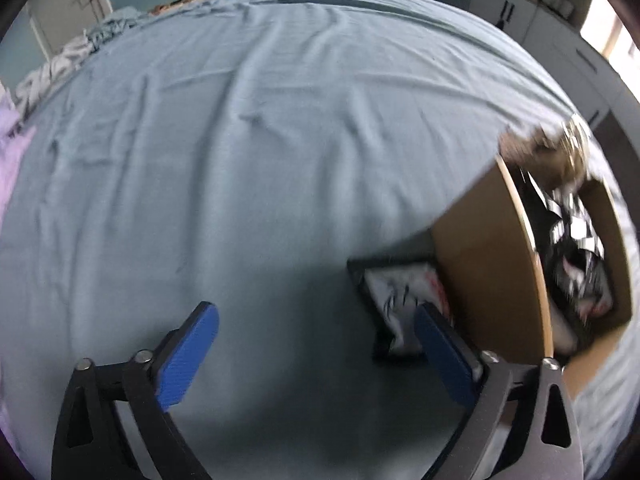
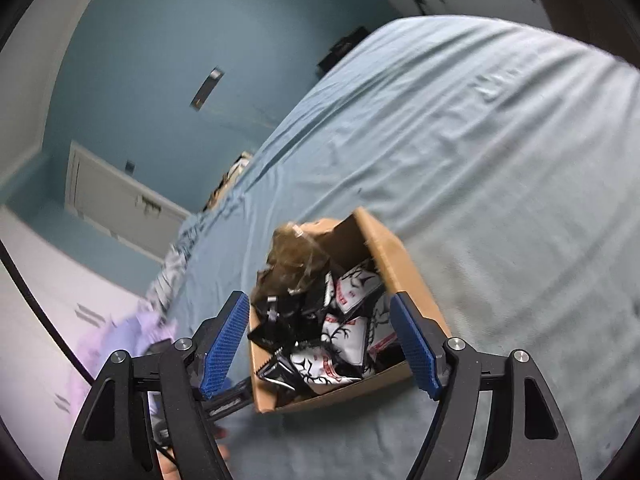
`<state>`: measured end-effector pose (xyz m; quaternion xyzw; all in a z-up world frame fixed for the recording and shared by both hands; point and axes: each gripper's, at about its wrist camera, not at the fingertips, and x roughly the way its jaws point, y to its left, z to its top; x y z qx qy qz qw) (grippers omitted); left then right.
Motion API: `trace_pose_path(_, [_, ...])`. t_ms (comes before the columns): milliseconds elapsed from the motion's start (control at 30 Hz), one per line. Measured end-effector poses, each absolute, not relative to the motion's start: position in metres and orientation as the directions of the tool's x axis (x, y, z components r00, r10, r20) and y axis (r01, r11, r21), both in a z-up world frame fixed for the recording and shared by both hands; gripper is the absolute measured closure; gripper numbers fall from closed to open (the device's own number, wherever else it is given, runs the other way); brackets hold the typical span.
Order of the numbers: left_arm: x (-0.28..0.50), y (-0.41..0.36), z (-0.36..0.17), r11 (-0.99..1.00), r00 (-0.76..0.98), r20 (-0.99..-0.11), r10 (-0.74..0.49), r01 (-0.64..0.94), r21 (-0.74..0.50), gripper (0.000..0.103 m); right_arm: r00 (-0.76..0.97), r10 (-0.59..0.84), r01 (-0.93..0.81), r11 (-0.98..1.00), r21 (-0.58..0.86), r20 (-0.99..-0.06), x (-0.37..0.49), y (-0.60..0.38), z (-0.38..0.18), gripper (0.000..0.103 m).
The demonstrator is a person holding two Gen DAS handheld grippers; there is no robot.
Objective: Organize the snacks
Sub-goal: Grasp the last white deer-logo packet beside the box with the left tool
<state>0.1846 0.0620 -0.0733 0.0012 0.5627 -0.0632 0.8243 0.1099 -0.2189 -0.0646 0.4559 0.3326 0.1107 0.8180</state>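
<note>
Both grippers: black angular frames, silver round screws, jaws faced with ribbed blue pads (image 1: 188,360)

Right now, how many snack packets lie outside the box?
1: a white packet on the bedsheet against the cardboard box, near the left gripper fingers. Others may be hidden.

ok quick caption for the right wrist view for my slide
Right gripper, jaws open, above a cardboard box of black-and-white snack packets on a blue bedsheet.
</note>
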Motion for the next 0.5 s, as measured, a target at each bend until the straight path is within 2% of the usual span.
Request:
trace_pose_path(67, [0.192, 0.07, -0.079, 0.984, 0.344, -0.922, -0.176, 0.073, -0.16, 0.006, 0.757, 0.478, 0.173, 0.51, 0.843, -0.445, 0.107, -0.232, -0.073, 0.031])
trace_pose_path(133, [0.196, 0.078, -0.087, 0.964, 0.307, -0.916, -0.26, 0.023, -0.266, 0.013, 0.762, 0.482, 0.208, 0.45, 0.868, -0.433, 0.104, -0.239, -0.078, 0.031])
trace_pose_path(167, [0.196, 0.08, -0.089, 0.962, 0.308, -0.914, -0.262, 0.005, -0.274, 0.017, 0.762, 0.484, 0.218, 0.433, 0.875, -0.43, 0.103, -0.24, -0.079, 0.031])
trace_pose_path(233, [0.195, 0.077, -0.088, 0.971, 0.318, -0.919, -0.234, 0.021, -0.24, 0.027, 0.764, 0.489, 0.239, 0.392, 0.888, -0.421, 0.102, -0.246, -0.084, 0.031])
trace_pose_path(300, [0.192, 0.067, -0.085, 0.983, 0.31, -0.933, -0.183, 0.063, -0.172, 0.052, 0.763, 0.479, 0.255, 0.395, 0.883, -0.434, 0.099, -0.248, -0.085, 0.031])
trace_pose_path(367, [0.19, 0.062, -0.081, 0.989, 0.296, -0.945, -0.141, 0.076, -0.124, 0.063, 0.759, 0.479, 0.255, 0.404, 0.879, -0.441, 0.099, -0.247, -0.081, 0.031])
trace_pose_path(500, [0.183, 0.045, -0.08, 0.984, 0.259, -0.962, -0.087, 0.174, -0.042, 0.067, 0.749, 0.49, 0.244, 0.422, 0.873, -0.446, 0.1, -0.242, -0.076, 0.031])
